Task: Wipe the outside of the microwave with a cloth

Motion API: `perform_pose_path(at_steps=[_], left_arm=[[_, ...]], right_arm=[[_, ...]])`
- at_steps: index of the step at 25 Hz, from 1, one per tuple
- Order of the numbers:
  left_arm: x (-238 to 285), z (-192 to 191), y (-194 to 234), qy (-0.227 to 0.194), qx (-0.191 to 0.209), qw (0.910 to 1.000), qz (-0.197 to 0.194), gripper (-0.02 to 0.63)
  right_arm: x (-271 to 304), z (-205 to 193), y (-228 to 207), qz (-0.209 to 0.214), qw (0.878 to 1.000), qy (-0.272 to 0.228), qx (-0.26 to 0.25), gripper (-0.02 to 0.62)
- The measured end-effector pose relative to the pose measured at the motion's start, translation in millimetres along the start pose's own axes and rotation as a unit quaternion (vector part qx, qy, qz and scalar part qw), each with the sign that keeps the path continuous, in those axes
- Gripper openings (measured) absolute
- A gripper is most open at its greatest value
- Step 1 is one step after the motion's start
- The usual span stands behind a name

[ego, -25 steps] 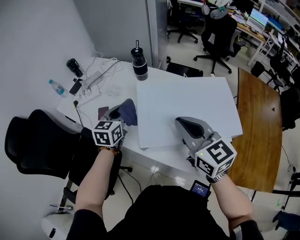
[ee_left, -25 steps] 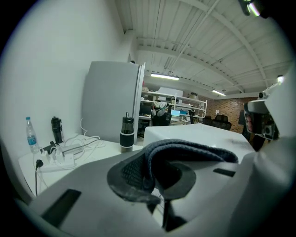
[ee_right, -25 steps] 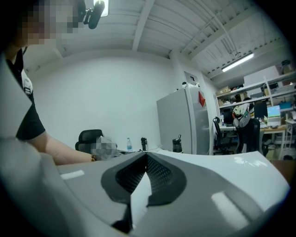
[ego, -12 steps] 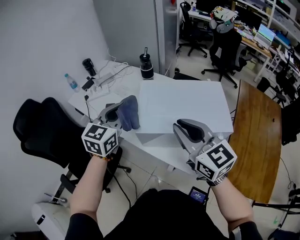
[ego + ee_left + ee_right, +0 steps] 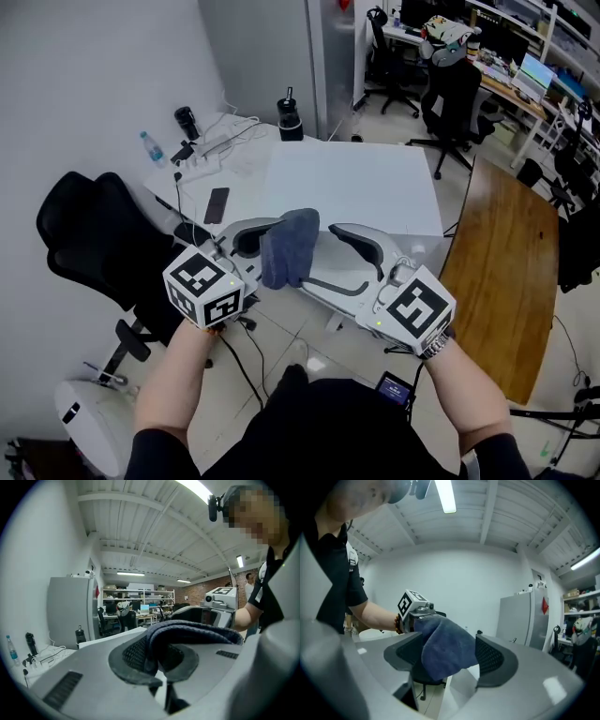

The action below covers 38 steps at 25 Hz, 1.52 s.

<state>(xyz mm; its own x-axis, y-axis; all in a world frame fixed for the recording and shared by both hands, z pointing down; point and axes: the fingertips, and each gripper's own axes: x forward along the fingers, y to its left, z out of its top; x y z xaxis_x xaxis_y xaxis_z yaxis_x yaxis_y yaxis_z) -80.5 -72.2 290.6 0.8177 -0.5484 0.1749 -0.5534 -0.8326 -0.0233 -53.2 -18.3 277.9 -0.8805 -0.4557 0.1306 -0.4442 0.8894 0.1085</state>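
- The cloth (image 5: 289,246) is in the air in front of us, between the two grippers that face each other. It is on our side of the white box (image 5: 356,183) on the table (image 5: 246,173), which we take for the microwave. As far as we can tell, it touches neither.
- The left gripper (image 5: 261,251) pinches one bunched end of the cloth, with both pads pressed into the fabric. The rest of the cloth drapes over and down from that pinch.
- The right gripper (image 5: 323,255) has its jaws opening wide. The hanging flap sits between them, but the pads do not press on it.
- We judge the cloth to be light and thoroughly limp. It folds over its own weight, shows a soft knitted or terry texture, and keeps no shape.
- It is not fragile and is unlikely to slip, since the pile gives the pads plenty of grip.
- The trouble is floppiness. A loose flap will trail, fold under or drag along the box's edges instead of wiping flat.
- We would take hold deep in a gathered fold, as the left gripper does, not at a thin corner that can pull free under rubbing.
- A short padded wad should stick out beyond the jaw tips, so fabric meets the box's smooth walls and not hard plastic.
- Wiping pressure can be firm, because the cloth cushions the contact.
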Motion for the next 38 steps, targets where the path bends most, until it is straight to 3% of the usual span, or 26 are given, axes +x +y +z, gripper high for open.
perform_pose_path(at_steps=[8,16,21,27,32,38], left_arm=[[9,3,-90,0.025,0.033,0.9962,-0.077,0.034],[3,4,-100,0.032,0.035,0.9961,-0.074,0.043],[-5,1,-77,0.027,0.034,0.998,-0.046,0.084],[-21,5,-24,0.01,0.043,0.9985,0.032,0.087],[-31,8,27,-0.009,0.034,0.9952,0.091,0.036],[-32,1,80,-0.012,0.036,0.9939,0.103,0.005]], right_arm=[[-21,-23,33,0.058,0.994,0.055,-0.077,0.373],[-29,-35,34,0.051,0.991,0.082,-0.091,0.16],[-17,-36,19,0.031,0.993,0.08,-0.076,0.086],[8,-21,-41,-0.046,0.997,0.051,-0.022,0.08],[53,-20,-88,-0.086,0.995,0.053,0.016,0.08],[126,-32,-125,-0.1,0.992,0.072,0.029,0.078]])
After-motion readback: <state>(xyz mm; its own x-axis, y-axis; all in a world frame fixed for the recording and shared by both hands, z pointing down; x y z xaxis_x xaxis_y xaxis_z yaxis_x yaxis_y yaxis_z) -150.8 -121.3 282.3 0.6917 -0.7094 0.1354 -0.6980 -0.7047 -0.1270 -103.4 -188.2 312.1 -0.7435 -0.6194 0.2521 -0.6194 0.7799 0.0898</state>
